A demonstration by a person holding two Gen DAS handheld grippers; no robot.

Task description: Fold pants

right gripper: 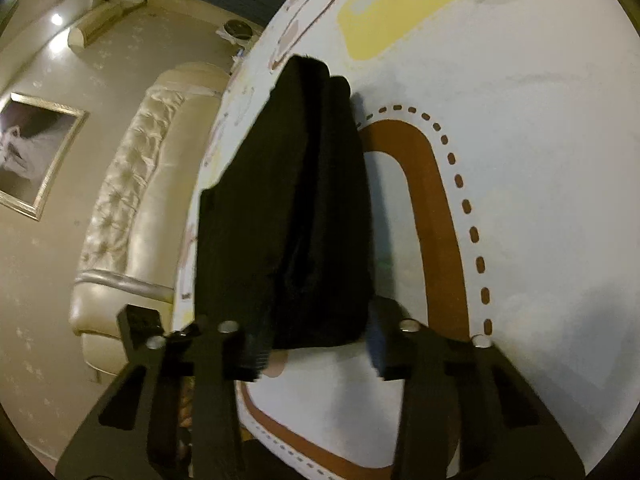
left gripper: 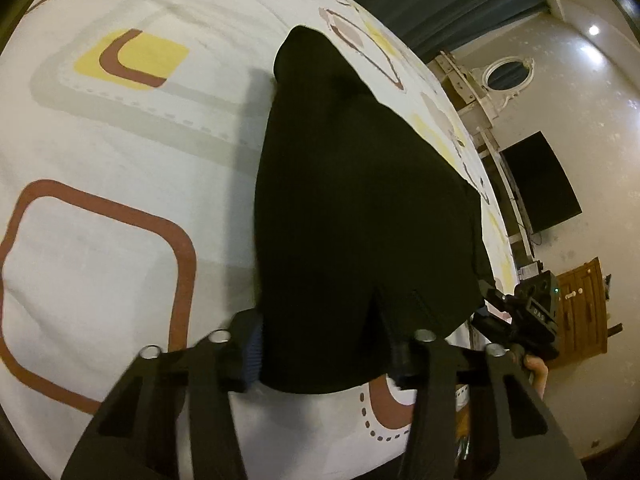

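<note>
The black pants [left gripper: 360, 200] lie on a bed sheet [left gripper: 100, 260] printed with brown and yellow rounded squares, and both wrist views show them stretching straight ahead, away from the tools. Their long axis runs forward along the fingers of each gripper, with the wide near end at the fingertips and the narrow far end resting well up the bed.

The left gripper [left gripper: 324, 360] has its fingers spread wide, one on either side of the near edge of the cloth. The cloth sits between them, but the fingers do not look pressed together on it, so the gripper reads as released (whether a pad brushes the fabric cannot be told). The right gripper [right gripper: 316, 354] stands the same way: fingers apart, the near end of the pants [right gripper: 288, 220] lying in the gap, apparently unpinched.

Each tool is at its own near corner, so neither is clearly closer; the right gripper [left gripper: 536, 320] shows in the left view just past the cloth's right edge.

Since the pants already look doubled lengthwise, the next move would probably be to pinch this near end and carry it forward toward the far end.
</note>
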